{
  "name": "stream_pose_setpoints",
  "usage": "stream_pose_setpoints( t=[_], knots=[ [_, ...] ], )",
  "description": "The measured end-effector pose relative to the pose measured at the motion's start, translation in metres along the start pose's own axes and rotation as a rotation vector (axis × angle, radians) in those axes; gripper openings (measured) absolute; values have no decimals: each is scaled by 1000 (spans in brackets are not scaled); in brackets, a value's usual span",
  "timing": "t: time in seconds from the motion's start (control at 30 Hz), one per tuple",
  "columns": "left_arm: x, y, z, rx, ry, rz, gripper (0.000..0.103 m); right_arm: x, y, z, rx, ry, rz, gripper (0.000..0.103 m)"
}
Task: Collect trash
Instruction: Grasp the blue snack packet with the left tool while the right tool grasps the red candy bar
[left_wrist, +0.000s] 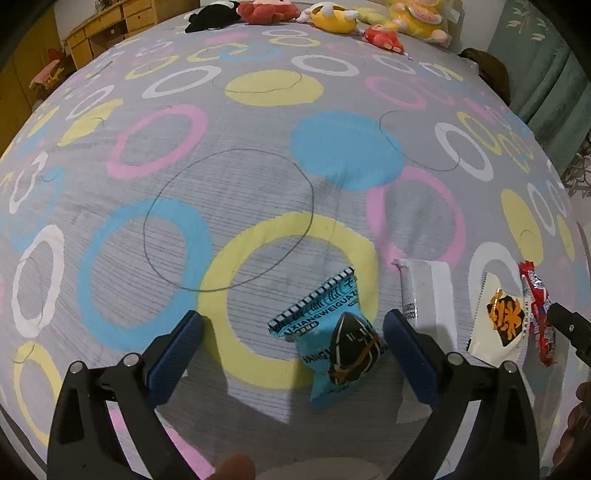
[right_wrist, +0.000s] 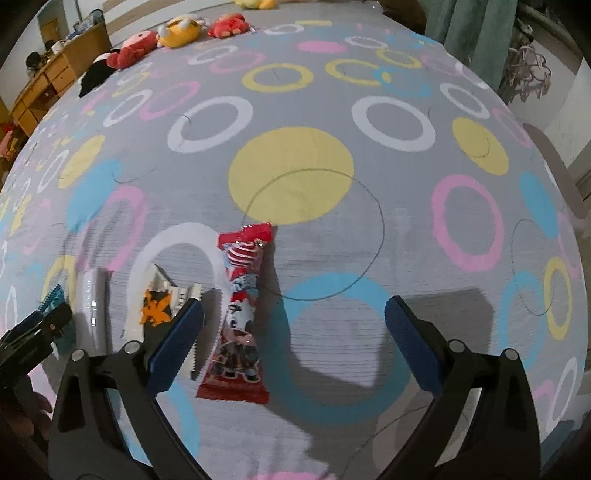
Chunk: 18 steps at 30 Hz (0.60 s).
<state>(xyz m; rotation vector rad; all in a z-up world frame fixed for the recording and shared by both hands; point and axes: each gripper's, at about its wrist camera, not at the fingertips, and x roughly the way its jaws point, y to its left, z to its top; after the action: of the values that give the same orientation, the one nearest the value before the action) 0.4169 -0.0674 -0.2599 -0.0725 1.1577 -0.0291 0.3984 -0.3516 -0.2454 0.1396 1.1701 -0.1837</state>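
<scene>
Left wrist view: my left hand-held gripper (left_wrist: 293, 350) gapes wide and grips nothing; the blue snack packet (left_wrist: 332, 339) lies on the bedspread (left_wrist: 240, 177) between its pads, nearer the right one. Beyond sit a white wrapper (left_wrist: 428, 291), a white-and-orange sachet (left_wrist: 498, 317) and a red wrapper (left_wrist: 535, 310). My right hand-held gripper (right_wrist: 293, 347) is equally wide and empty over that red wrapper. I judge nothing collected yet: four pieces remain. Plush toys (left_wrist: 332, 14) line the far edge.
</scene>
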Motion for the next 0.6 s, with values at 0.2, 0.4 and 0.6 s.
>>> stream_pose_setpoints(
  t=[0.2,0.4,0.6],
  knots=[
    [1,-7,-5,20,-18,41,95,24,-3,0,19,57,3,88],
    [0,-12,-8,31,-29,60,91,34,4,-2,-22,67,-21,83],
    [-6,-11,-9,33,-45,56,60,29,29,-1,-117,52,-27,42]
  ],
)
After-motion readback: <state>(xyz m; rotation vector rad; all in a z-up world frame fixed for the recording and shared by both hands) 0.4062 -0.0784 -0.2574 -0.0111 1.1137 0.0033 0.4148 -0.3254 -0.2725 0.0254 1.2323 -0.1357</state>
